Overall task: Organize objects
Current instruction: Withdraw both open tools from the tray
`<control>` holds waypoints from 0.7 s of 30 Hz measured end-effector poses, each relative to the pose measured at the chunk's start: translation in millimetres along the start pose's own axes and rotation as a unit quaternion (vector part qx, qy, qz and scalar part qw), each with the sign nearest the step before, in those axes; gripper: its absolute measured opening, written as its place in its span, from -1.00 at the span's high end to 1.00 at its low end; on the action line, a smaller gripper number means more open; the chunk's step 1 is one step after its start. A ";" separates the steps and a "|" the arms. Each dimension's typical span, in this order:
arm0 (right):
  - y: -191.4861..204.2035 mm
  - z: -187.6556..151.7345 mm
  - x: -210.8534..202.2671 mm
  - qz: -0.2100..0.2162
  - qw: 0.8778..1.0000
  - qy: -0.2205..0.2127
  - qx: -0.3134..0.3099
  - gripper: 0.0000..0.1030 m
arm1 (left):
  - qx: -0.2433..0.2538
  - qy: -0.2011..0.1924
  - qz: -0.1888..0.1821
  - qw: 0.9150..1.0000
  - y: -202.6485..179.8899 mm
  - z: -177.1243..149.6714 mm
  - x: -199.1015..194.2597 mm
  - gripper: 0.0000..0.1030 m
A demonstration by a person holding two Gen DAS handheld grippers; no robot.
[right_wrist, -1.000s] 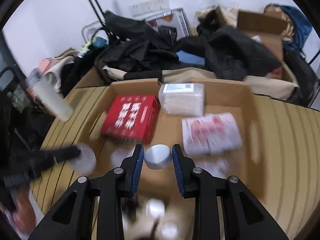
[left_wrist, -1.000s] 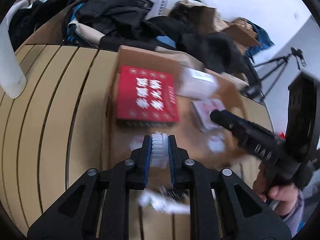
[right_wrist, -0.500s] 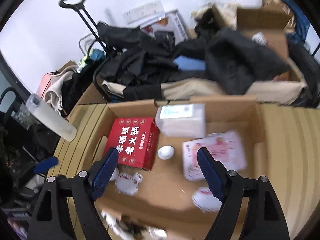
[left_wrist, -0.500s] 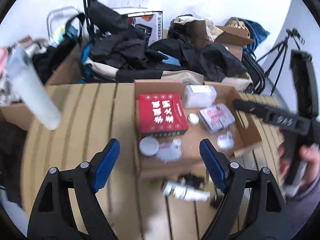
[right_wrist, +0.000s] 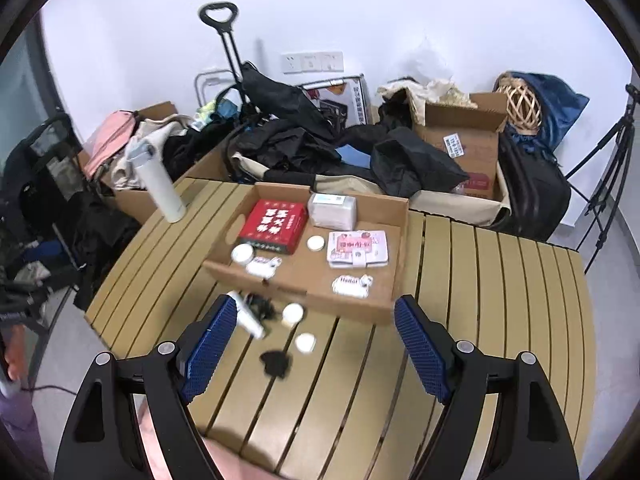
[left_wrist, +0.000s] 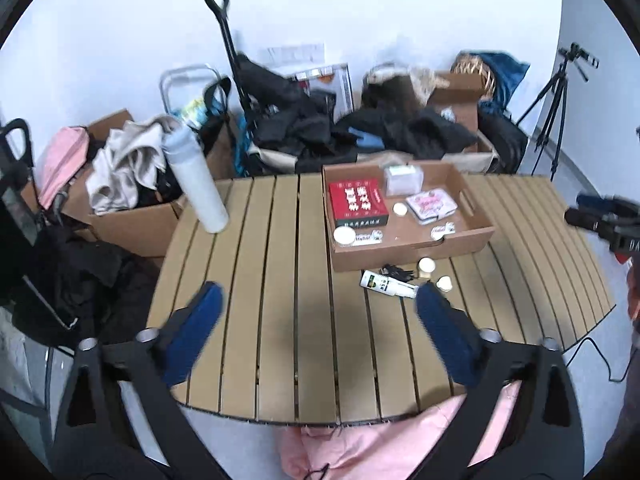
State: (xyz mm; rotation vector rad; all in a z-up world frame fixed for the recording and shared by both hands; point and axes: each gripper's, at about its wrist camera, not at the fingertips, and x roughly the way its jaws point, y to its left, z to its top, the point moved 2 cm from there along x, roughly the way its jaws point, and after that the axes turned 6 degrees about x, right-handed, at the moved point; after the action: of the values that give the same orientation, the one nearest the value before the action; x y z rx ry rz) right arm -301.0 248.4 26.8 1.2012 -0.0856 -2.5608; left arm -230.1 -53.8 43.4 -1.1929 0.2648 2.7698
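Both grippers are now backing off the box (right_wrist: pixel 396 216), two round tins dropped inside. Left gripper (left_wrist: pixel 316 328) opening, empty; right gripper (right_wrist: pixel 312 344) spread, empty. I'm eyeing the tube (right_wrist: pixel 250 318) before the box: light, slick, rolling; pinch mid-body.

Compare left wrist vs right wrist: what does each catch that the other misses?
Left wrist only: the right gripper at the frame's right edge, and pink fabric below the table's near edge.

Right wrist only: the wall sockets, unblurred, and a dark clump lying on the slats.

Both: the cardboard tray holding the red box, the white tube on the table in front of the tray, the white bottle, and the tripod.
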 end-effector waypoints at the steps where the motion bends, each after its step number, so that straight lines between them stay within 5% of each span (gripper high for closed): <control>1: 1.6 -8.9 -7.8 0.007 1.000 -0.004 0.005 -0.64 | -0.008 -0.008 0.007 1.000 -3.7 -10.4 -9.9 -1.00; 5: 14.1 -72.0 -35.5 0.026 0.999 -0.027 0.035 -0.64 | -0.013 -0.021 -0.001 1.000 -27.3 -64.8 -36.3 -1.00; 8: 31.6 -127.4 -51.5 0.000 0.999 -0.032 0.030 -0.64 | -0.029 -0.021 -0.018 0.999 -43.0 -106.3 -51.8 -1.00; 12: 48.7 -186.1 -62.5 0.020 0.999 -0.012 0.039 -0.64 | -0.006 0.011 -0.042 0.999 -64.6 -133.9 -52.3 -1.00; 21: 54.9 -205.3 -60.1 0.037 0.998 -0.002 0.049 -0.64 | -0.001 0.001 -0.026 1.000 -70.8 -131.4 -50.5 -1.00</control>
State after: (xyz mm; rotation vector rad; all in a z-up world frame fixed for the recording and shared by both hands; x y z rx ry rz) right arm -95.1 230.2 -51.4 1.2051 -0.2554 -2.5196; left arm -90.1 -13.2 -16.6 -1.1865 0.2266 2.7249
